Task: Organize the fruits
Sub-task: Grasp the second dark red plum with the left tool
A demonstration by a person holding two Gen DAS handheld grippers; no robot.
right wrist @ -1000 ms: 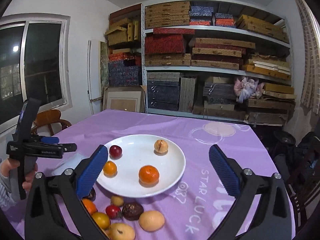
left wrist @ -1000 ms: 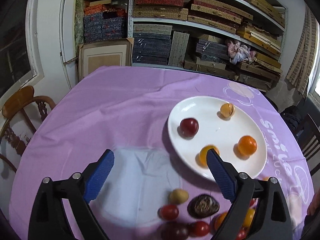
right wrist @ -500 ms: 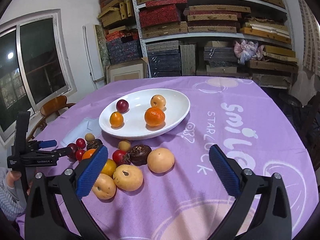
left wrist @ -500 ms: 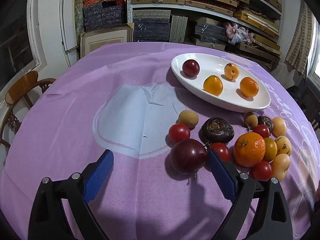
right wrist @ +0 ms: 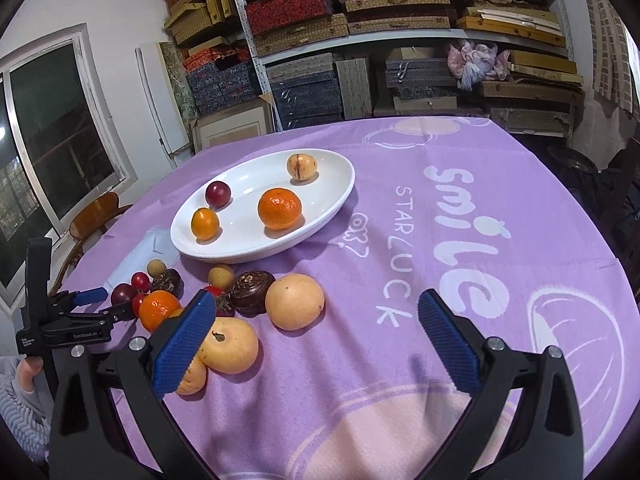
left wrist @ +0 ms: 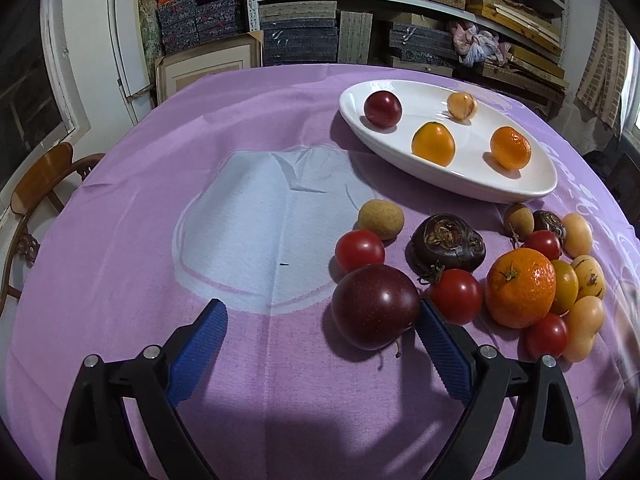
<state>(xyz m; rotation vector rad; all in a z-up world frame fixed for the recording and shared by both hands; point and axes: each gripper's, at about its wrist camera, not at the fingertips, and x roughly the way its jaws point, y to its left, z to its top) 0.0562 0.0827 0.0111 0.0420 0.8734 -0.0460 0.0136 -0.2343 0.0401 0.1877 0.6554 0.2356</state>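
A white oval plate (left wrist: 536, 186) (right wrist: 340, 196) on the purple cloth holds a dark plum, two orange fruits and a pale one. In front of it lies a loose heap of fruit. A big dark plum (left wrist: 374, 306) (right wrist: 123, 294) sits at the heap's near left. My left gripper (left wrist: 322, 322) (right wrist: 102, 302) is open, low over the cloth, and its right finger (left wrist: 440, 344) is just beside that plum. An orange tangerine (left wrist: 522, 288) (right wrist: 159, 309) lies to the right. My right gripper (right wrist: 312, 326) is open above the cloth, right of a large pale fruit (right wrist: 295, 301).
Cherry tomatoes (left wrist: 360, 250), a dark wrinkled fruit (left wrist: 448, 246), small brown fruits (left wrist: 381, 220) and yellow ones (right wrist: 230, 345) make up the heap. A wooden chair (left wrist: 40, 176) stands at the table's left. Shelves of boxes (right wrist: 360, 20) fill the back wall.
Both grippers have dropped toward the table and come in on the fruit heap. The left one has closed in on the big dark plum. Both stay open.
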